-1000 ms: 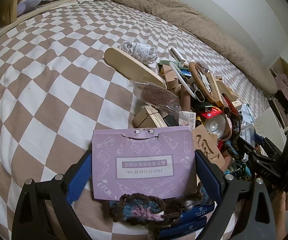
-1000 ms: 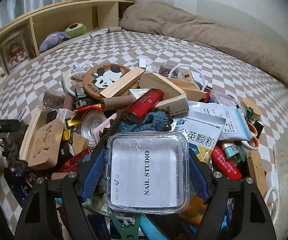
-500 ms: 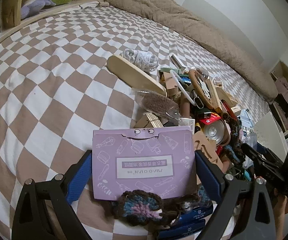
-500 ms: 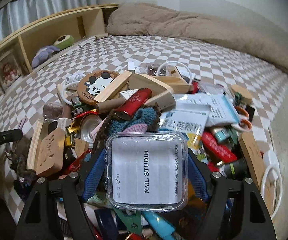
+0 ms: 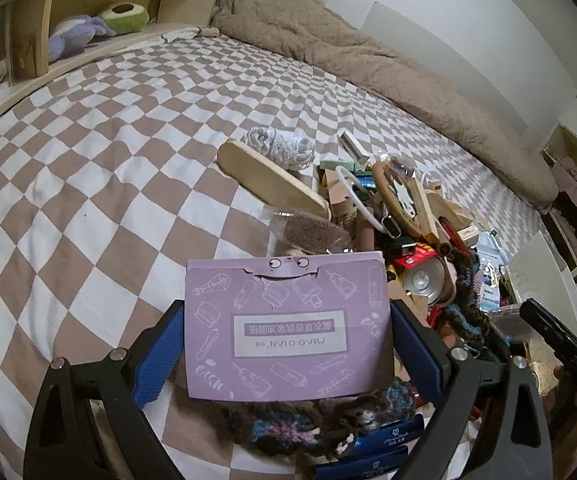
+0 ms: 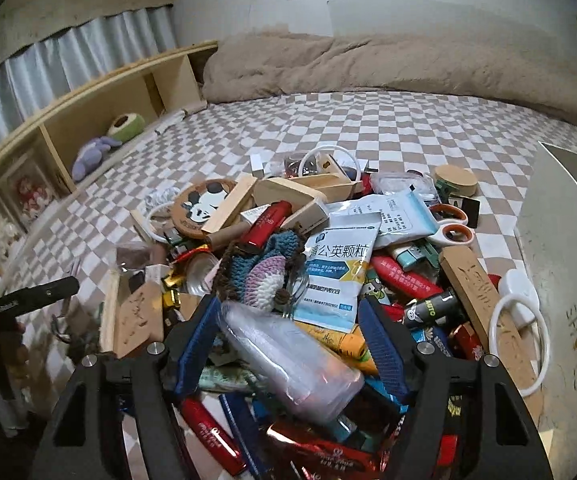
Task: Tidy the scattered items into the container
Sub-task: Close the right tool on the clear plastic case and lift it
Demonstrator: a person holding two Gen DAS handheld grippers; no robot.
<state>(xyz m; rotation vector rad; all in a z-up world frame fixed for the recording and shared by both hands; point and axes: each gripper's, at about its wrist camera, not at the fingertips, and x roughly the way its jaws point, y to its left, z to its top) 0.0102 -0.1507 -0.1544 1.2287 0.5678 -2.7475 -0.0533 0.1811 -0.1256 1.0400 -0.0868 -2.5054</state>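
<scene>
My left gripper (image 5: 286, 314) is shut on a flat purple box (image 5: 288, 332), held above the checked bedspread (image 5: 88, 200) just left of the pile. My right gripper (image 6: 288, 320) hovers over the pile of small items (image 6: 328, 240). Its jaws are closing on a clear plastic box (image 6: 288, 356), which now lies slantwise between the blue pads (image 6: 196, 340) and touches both. The white shoe box (image 6: 560, 260) stands at the right of the pile; in the left wrist view the shoe box (image 5: 536, 268) shows at the far right.
The pile holds a panda coaster (image 6: 204, 208), wooden blocks, a red tube (image 6: 266, 224), sachets (image 6: 336, 264), scissors (image 6: 448, 224) and a crocheted piece (image 5: 308, 420). A beige duvet (image 6: 368, 64) lies at the head of the bed. A wooden shelf (image 6: 88, 120) with plush toys runs along the left.
The clear box has tipped from flat, with its label up, to slantwise, and the right jaws have narrowed. The right gripper rose and rolled. The left gripper keeps the purple box.
</scene>
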